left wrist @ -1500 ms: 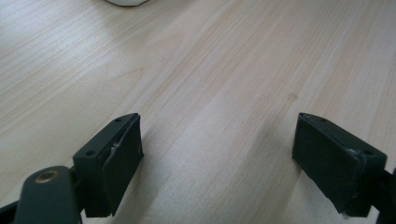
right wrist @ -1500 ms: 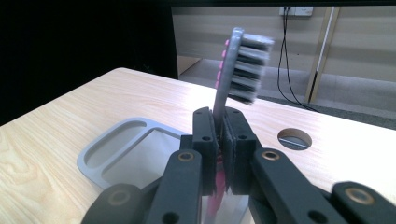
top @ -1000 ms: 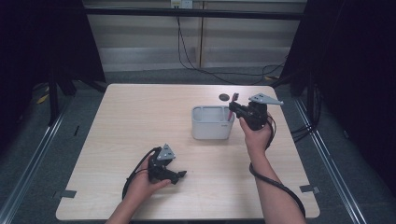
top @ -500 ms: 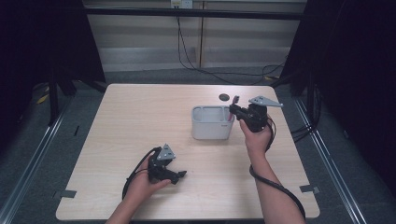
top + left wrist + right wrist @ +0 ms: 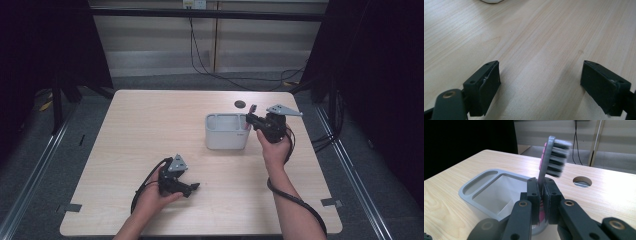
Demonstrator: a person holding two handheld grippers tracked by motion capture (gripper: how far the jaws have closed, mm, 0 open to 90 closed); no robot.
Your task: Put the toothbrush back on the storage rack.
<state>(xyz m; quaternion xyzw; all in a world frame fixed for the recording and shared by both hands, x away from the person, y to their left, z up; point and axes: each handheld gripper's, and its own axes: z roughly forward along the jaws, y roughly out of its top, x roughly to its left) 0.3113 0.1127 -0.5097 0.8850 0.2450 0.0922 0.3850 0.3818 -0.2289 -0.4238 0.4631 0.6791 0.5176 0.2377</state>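
Pale wood table (image 5: 150, 130) carries a grey holder (image 5: 226, 131). Right gripper (image 5: 541, 195) has its fingers clenched on a toothbrush (image 5: 554, 157), bristles up, above the holder's near rim. Left gripper (image 5: 540, 82) rests released. Tilted, the brush could catch the rim and slip.

Light wood table (image 5: 150, 130), round hole (image 5: 240, 104) near far edge. Grey container (image 5: 226, 131) right of centre, upright, two compartments visible at top. Right gripper (image 5: 251, 120) held at container's right rim, grey plate on top, small item rising from jaws, too small to tell. Right hand (image 5: 274, 150) just behind it, cable trailing along forearm. Left gripper (image 5: 192, 187) near front edge, low over table, well apart from container, left hand (image 5: 152, 197) wrapped around it. Dark curtains both sides, cables on floor beyond.
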